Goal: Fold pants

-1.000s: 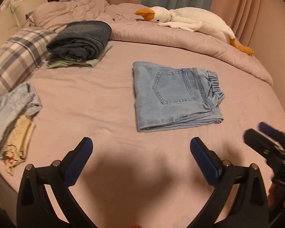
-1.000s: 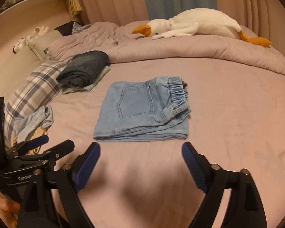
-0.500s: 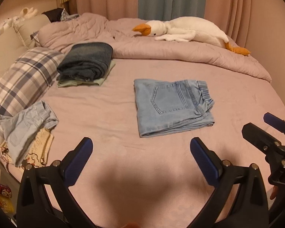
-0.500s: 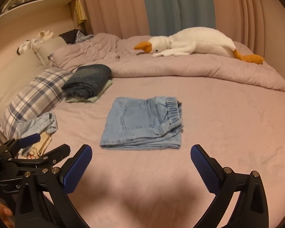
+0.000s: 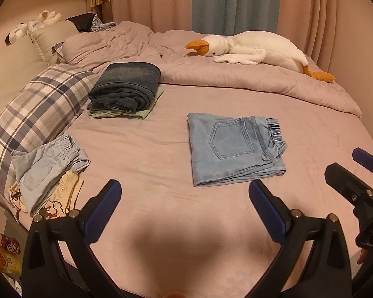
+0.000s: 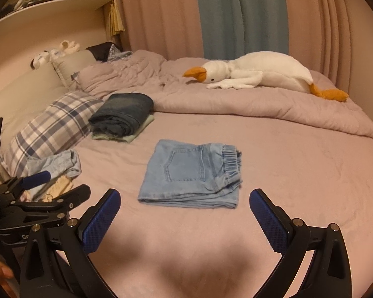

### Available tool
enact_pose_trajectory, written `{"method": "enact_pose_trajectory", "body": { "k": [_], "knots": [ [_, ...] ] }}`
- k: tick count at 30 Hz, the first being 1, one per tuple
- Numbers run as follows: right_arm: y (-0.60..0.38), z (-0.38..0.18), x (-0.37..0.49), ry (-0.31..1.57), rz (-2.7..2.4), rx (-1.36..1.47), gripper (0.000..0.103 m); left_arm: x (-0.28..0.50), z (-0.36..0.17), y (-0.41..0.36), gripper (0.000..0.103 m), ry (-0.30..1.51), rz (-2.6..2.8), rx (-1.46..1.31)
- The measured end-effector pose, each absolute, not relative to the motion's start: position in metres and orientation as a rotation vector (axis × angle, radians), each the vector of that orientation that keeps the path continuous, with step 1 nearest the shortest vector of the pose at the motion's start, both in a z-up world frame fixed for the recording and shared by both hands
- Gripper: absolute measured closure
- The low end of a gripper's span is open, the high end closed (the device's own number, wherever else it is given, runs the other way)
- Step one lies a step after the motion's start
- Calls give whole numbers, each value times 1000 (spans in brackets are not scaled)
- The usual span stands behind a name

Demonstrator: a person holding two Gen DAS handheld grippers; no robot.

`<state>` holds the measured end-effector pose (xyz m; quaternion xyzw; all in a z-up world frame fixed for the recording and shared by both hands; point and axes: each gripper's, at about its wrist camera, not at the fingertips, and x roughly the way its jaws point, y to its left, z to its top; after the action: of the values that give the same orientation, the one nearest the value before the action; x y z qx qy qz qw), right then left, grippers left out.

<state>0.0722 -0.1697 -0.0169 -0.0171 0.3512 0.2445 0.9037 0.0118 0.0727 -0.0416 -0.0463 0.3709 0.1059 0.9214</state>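
Note:
Light blue denim pants (image 5: 233, 149) lie folded into a flat rectangle on the pink bed sheet (image 5: 149, 149), back pocket up, elastic waistband to the right. They also show in the right wrist view (image 6: 191, 173). My left gripper (image 5: 185, 196) is open and empty, held back from the pants near the bed's front edge. My right gripper (image 6: 185, 203) is open and empty, also short of the pants. Each gripper shows at the edge of the other's view.
A folded dark denim stack on a green garment (image 5: 125, 89) lies at the back left. A plaid pillow (image 5: 34, 116) and loose light blue and cream garments (image 5: 47, 171) lie at the left. A plush goose (image 5: 256, 49) rests on the bunched duvet (image 5: 236, 79) at the back.
Both grippers have pulled back and risen away from the folded pants, which now look smaller and farther off. The pants have not moved.

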Motion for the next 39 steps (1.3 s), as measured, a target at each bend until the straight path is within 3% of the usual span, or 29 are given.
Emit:
{"method": "enact_pose_trajectory", "body": {
  "k": [39],
  "knots": [
    [-175, -13, 74, 730, 482, -60, 0, 13, -34, 57, 0, 717, 210, -30]
  ]
}}
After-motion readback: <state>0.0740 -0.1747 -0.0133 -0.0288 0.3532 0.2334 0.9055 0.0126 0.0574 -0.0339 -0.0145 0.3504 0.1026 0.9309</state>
